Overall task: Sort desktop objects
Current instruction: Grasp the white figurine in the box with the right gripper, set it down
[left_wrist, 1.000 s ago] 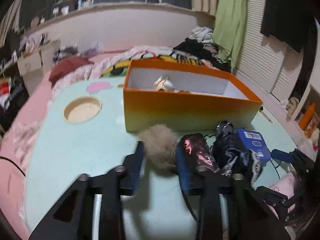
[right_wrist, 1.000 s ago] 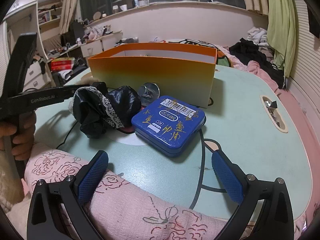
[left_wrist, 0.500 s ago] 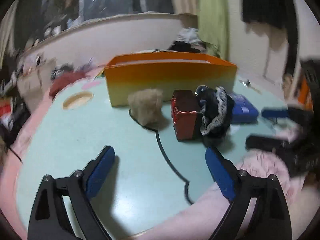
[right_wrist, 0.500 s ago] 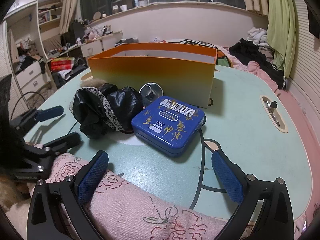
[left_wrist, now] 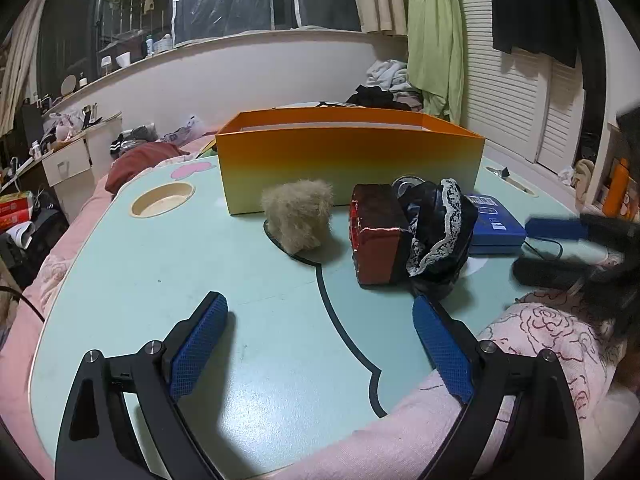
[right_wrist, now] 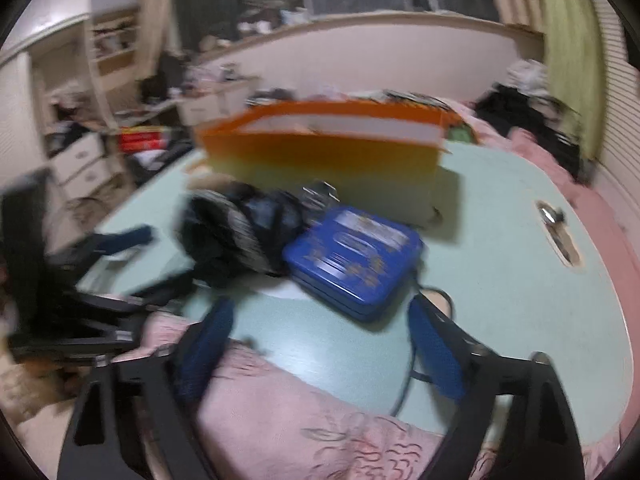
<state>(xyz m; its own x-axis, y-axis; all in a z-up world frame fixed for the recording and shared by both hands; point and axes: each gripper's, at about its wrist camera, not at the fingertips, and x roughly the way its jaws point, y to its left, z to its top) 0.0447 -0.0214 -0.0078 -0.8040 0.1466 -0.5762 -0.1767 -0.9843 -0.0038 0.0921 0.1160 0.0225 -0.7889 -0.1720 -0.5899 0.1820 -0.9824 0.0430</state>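
An orange box (left_wrist: pixel 348 160) stands on the pale green table (left_wrist: pixel 160 288). In front of it lie a beige fur ball (left_wrist: pixel 298 216), a dark red box (left_wrist: pixel 376 232), a black lace-trimmed bundle (left_wrist: pixel 436 228) and a blue tin (left_wrist: pixel 494 226). My left gripper (left_wrist: pixel 320 344) is open and empty, low over the table's near side, well short of the fur ball. My right gripper (right_wrist: pixel 320 344) is open and empty, just short of the blue tin (right_wrist: pixel 354 258); its view is blurred. It shows at the right in the left wrist view (left_wrist: pixel 560 244).
A round recess (left_wrist: pixel 162 200) is in the table at the left, a slot (right_wrist: pixel 558 236) at the right. Pink quilted fabric (left_wrist: pixel 540 344) covers the near edge. A bed with clothes and cluttered shelves lie behind.
My left gripper pulled back from the fur ball, opened wide, and left it on the table. My right gripper moved forward toward the blue tin, blurring its view.
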